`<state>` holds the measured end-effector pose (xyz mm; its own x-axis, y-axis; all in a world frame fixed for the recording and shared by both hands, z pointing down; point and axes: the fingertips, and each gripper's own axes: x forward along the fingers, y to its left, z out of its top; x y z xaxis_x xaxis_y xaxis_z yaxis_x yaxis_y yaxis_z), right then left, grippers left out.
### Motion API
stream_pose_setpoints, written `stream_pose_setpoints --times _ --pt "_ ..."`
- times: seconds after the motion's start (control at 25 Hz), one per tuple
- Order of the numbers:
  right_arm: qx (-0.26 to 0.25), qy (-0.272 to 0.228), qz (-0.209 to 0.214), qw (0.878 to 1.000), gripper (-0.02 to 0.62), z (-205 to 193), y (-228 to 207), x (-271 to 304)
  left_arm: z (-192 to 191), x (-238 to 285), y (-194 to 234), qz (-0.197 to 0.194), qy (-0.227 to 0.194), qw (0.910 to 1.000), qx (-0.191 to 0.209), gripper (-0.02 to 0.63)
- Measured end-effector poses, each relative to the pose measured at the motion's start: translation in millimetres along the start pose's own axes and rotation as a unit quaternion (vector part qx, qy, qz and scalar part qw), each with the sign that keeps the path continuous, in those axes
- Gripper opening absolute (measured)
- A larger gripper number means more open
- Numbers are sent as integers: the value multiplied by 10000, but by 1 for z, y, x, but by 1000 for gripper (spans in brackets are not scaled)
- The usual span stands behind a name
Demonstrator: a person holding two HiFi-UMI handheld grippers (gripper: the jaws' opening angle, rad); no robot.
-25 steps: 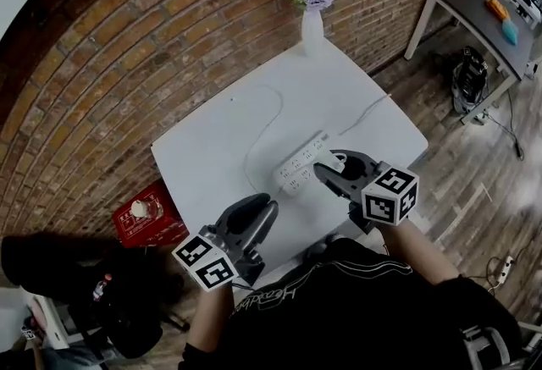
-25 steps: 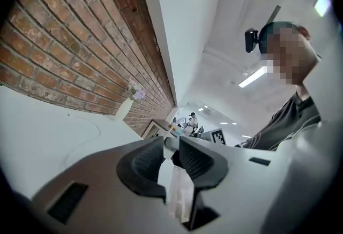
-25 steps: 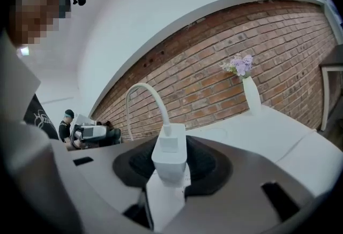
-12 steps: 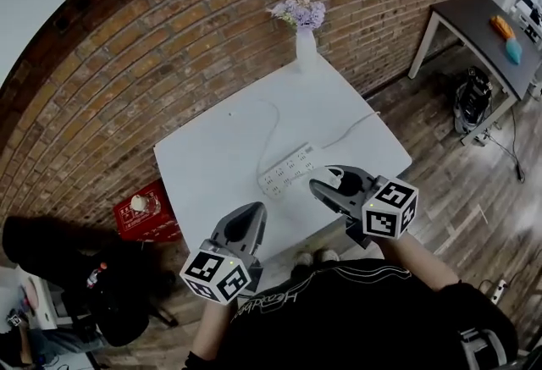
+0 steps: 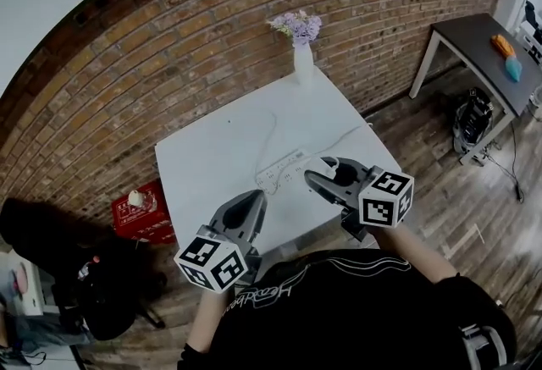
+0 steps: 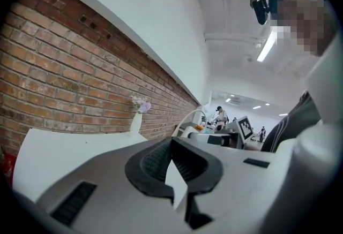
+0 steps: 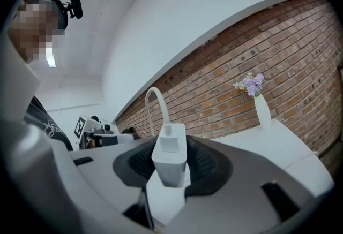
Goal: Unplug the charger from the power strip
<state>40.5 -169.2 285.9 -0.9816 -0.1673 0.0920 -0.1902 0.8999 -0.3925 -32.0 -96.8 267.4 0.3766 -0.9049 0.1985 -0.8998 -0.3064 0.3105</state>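
Gripping charger [image 7: 170, 157], right gripper [image 5: 315, 182] hides its prongs; left gripper [image 5: 251, 201] closed, empty; power strip [image 5: 278, 174] sockets indistinct.

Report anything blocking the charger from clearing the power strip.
Nothing visible does. The right gripper is shut on the charger, which is already out of the power strip; only its own cable trails off.
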Motion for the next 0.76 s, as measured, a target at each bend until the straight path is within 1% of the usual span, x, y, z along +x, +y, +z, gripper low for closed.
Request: stream_pose_setpoints --times 0.32,0.48,0.76 --pt "-74 -16 91 9999 122 8 -3 0 7 7 -4 51 -63 9998 171 5" --pt "-96 -19 81 9999 121 7 -7 -1 6 13 2 62 -33 9999 140 5" --pt "110 -32 112 9999 121 4 -14 -10 -2 25 -4 39 112 9999 102 5"
